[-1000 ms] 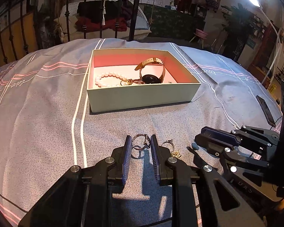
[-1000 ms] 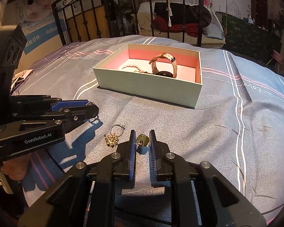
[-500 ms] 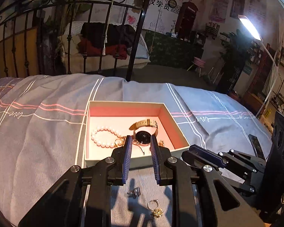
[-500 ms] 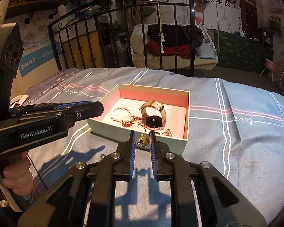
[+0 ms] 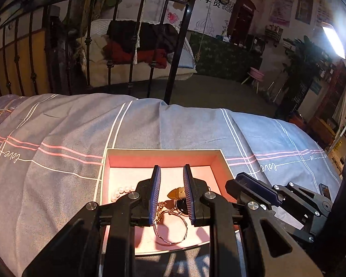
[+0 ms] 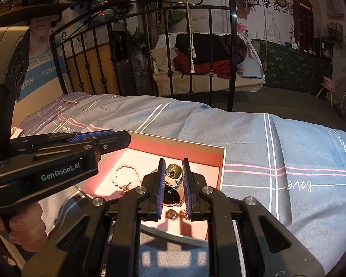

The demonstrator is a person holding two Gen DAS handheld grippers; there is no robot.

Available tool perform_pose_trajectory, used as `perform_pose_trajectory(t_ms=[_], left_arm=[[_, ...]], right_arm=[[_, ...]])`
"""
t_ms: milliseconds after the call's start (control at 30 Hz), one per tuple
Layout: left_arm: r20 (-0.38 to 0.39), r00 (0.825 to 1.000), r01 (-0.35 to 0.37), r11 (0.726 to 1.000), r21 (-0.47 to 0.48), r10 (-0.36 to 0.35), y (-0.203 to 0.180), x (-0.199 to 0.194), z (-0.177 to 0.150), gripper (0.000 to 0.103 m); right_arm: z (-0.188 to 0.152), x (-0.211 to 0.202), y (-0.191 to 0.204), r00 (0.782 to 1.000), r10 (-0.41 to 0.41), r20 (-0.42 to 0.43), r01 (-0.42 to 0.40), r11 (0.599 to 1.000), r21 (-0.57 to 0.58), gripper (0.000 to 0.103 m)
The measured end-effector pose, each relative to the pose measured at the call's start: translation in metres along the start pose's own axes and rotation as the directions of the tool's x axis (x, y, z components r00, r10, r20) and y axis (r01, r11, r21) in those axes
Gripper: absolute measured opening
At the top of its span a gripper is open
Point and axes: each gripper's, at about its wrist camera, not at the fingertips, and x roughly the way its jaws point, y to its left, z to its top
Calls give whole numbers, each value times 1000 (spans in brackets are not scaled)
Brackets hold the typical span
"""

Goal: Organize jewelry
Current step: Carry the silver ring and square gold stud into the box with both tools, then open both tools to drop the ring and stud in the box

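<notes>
Here the left black two-finger gripper [image 5: 171, 194] hangs over the pink-lined open cardboard box [image 5: 163, 152], its 2 blue pads parted and empty. Beside it, the right black gripper [image 6: 173, 190] pinches a small gold-green ring [image 6: 173, 171] above the black-faced watch [image 6: 170, 195] and white pearl bracelet [image 6: 124, 176].

left hand-held gripper [image 5: 171, 180] parted, above pink-lined box [image 5: 163, 153] of jewelry
</notes>
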Motion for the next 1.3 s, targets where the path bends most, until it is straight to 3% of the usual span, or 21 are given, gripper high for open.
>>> perform_pose_trajectory(t_ms=[267,1067,1200,1300], left_arm=[[-55,998,-17,1000,-17,16,7,23,-4,20],[-89,996,-2,1000,-30,-1,12,30,-8,20],[-103,995,-2,1000,-28,0,13,29,-9,36],[-79,997,3,1000,-26,-5,12,20,-11,57]], right_arm=[[0,25,-7,999,-6,-31,6,1000,2,15],[-4,34,-9,997,24,-67,-22,999,36,15],[-6,32,-9,997,31,-76,-28,999,40,16],[-8,29,-8,996,32,-85,-29,999,37,16]])
